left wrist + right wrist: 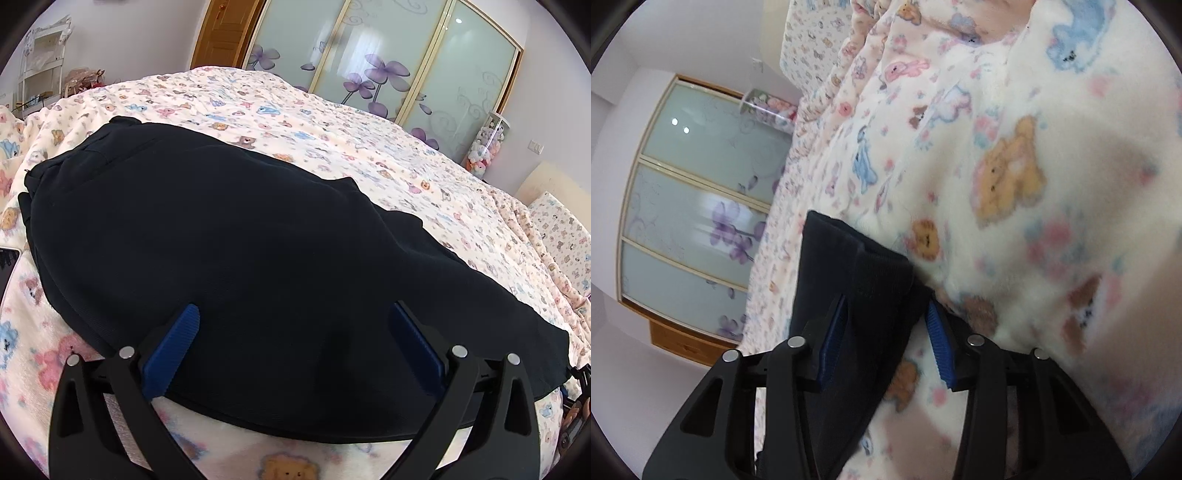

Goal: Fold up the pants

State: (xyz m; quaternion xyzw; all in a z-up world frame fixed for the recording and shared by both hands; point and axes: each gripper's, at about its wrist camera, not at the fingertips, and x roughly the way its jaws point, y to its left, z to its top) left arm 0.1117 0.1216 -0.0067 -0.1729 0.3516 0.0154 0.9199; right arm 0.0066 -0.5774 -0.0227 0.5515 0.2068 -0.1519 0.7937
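Left gripper (293, 345): blue-padded jaws spread wide, low over the near edge of the pants; nothing is held.
Right gripper (886, 332): jaws partly spread around the ribbed cuff end of a leg; whether the pads touch the cloth I cannot tell.
Pants (221, 236): dark navy, lying flat along a blanket-covered bed, apparently already doubled leg over leg, waist end far left.
Handling: likely soft, thick knit, light and limp; it should drape and sag when lifted, not slip. Best hold judged to be the cuff ends and the waistband corners.
Blanket (332, 122): cream fleece printed with bears and bunnies.
Wardrobe (388, 62): frosted doors with purple flowers, beyond the bed.
Writing: none readable anywhere.
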